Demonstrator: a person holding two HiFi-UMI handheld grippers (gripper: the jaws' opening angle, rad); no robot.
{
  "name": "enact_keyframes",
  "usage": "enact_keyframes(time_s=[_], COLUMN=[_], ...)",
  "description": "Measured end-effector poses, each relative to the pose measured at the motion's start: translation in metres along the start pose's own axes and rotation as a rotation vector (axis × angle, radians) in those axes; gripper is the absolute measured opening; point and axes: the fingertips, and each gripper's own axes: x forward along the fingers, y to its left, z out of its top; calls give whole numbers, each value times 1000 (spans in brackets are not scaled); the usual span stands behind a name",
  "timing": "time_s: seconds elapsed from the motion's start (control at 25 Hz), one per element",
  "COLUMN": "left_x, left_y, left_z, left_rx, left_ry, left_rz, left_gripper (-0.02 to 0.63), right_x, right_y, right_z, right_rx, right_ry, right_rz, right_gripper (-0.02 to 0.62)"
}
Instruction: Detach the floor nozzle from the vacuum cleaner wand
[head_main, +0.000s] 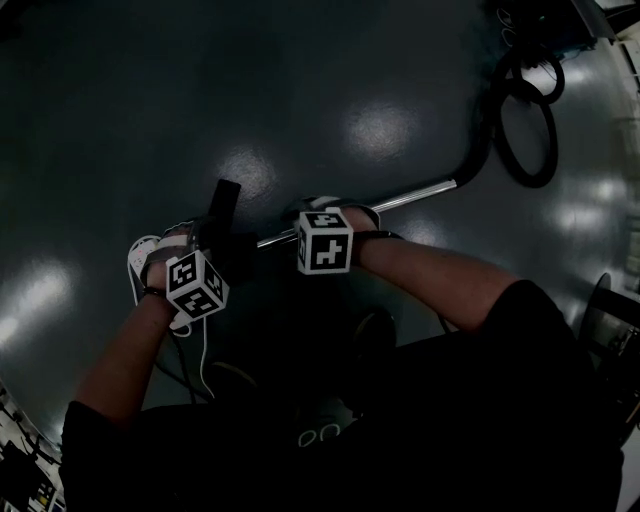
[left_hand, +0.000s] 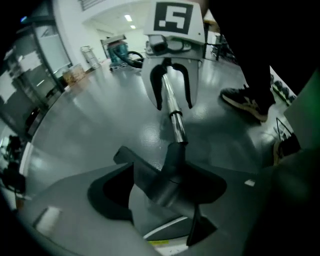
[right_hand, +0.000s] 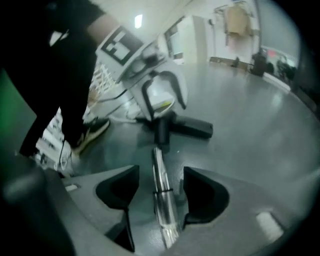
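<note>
Your left tongs (left_hand: 165, 187): released, straddling the floor nozzle (right_hand: 192, 129) neck without pressing it.
Your right tongs (right_hand: 159, 192): released around the chrome wand (left_hand: 171, 102) (nothing clamped).
Nozzle: lying on the floor (head_main: 300, 100), in line with the wand.
Placement: you flank the joint, probably to pull each half apart.

We are standing in a lab-like hall; its glossy grey floor (left_hand: 100, 110) is mirroring ceiling lights (left_hand: 129, 18); equipment (left_hand: 120, 50) is crowding the edges.
</note>
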Motion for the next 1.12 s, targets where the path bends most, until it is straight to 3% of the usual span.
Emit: enact_keyframes(time_s=[0.08,0.32,0.4,0.52,0.64,0.72,0.92,1.12], left_x=[-18,-92,-129,-191,-258,-297,-394,-514], left_y=[9,35,30,-3,-31,-41,-90,-124], left_z=[-4,4,18,41,68,84,114,165], left_rx=[-110,-492,-578,-551,-466,-453,-507,-604], left_ry=[-40,-159,-188,-161,-118,-116,-82,-101], left_rz=[33,145,166,149,132,141,131,189], left_gripper=[286,264,255,245,225,204,181,176], right_x=[-6,-44,-71,-119,-170,-199,-280,-374], right_y=[-10,-8,2,34,70,88,169,264], right_z=[15,47,58,71,79,81,107,140], right_rx=[127,383,471,575,581,587,687,688], right_ry=[-53,-116,-162,-224,-236,-231,-310,-329], right_rz=[2,-17,-31,-27,-16,-26,-24,76], right_gripper=[275,275,275,273,264,258,227,212])
